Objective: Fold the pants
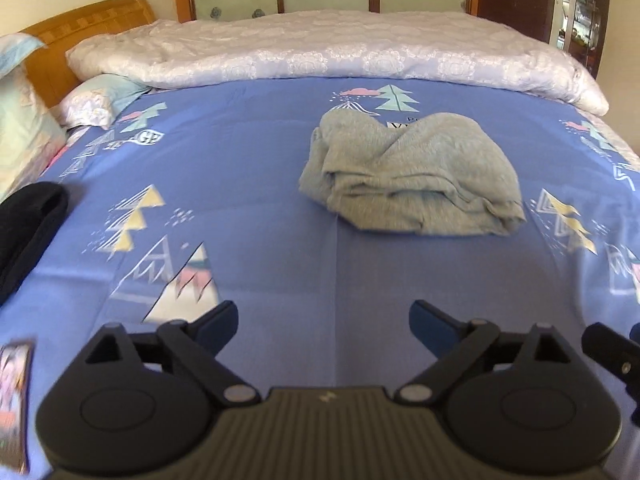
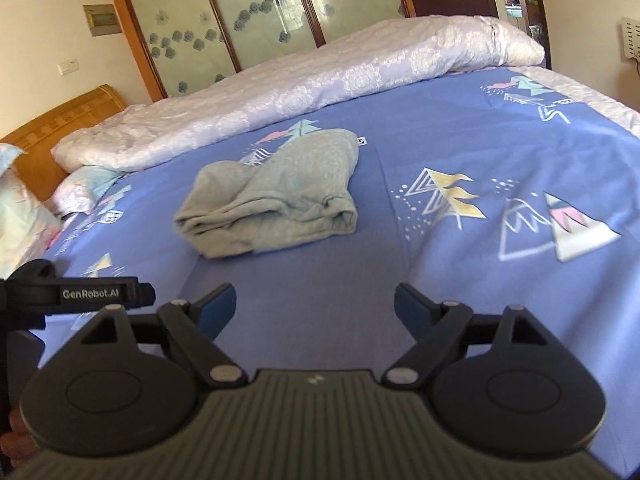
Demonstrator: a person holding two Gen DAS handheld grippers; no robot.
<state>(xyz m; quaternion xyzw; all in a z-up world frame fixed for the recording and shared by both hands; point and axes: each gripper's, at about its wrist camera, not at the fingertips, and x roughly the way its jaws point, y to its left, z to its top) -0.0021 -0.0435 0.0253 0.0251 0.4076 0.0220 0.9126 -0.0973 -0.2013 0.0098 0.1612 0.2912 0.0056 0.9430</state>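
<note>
Left wrist view: left hand-held gripper [image 1: 322, 322] spread wide, empty, over blue bed sheet [image 1: 248, 184]. Grey pants [image 1: 412, 176], folded into a bundle, lie far of it, apart. Dark item [image 1: 28, 232] at left edge, possibly clothing.

Right wrist view: right hand-held gripper [image 2: 314, 306] spread wide, empty. Pants [image 2: 276, 204] far-left, apart; quilt [image 2: 320, 80] beyond.

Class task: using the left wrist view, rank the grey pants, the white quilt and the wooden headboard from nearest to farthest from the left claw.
1. Grey pants, folded on the blue sheet, straight ahead of the left claw.
2. White quilt, across the bed behind the pants.
3. Wooden headboard, far left corner.
</note>
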